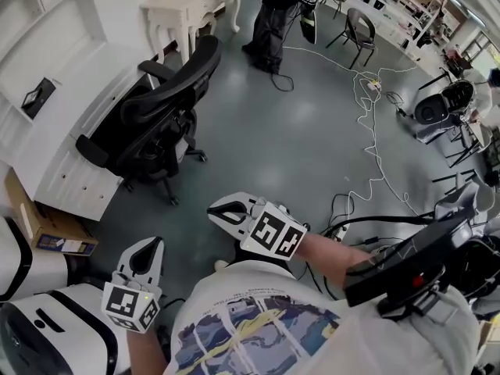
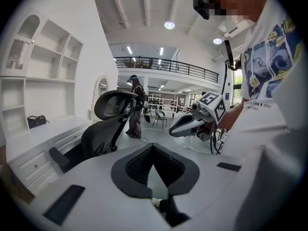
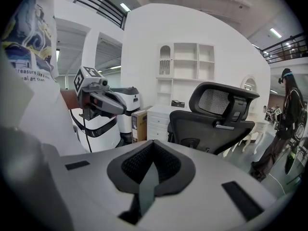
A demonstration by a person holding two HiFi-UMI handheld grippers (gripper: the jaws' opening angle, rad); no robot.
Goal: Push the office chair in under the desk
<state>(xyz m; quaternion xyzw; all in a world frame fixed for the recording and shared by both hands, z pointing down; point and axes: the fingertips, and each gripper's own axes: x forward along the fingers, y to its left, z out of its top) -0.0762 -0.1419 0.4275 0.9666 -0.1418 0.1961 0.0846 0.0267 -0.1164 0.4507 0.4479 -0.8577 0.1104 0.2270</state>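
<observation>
Nearest you, the left tool (image 1: 154, 243) and the right tool (image 1: 212, 208) are held just above your shirt front, side by side but apart. Both point out over the grey floor (image 1: 281, 155). Each tool's jaws are closed tight with nothing between them, and neither touches anything.

Largest item: the white tabletop (image 1: 70, 170) with drawers and a shelf unit above it, along the left wall. The office chair (image 1: 156, 119), black with a mesh back, stands close against the tabletop's front edge. Its backrest faces the open floor and one armrest overlaps the tabletop's edge. How far the seat reaches underneath cannot be told. The chair is well apart from both tools.

A white and black machine (image 1: 47, 326) stands at your lower left, just beside the left tool. A cardboard box (image 1: 47, 221) sits on the floor at the tabletop's near end. A white cable (image 1: 373, 143) trails across the floor to your right.
</observation>
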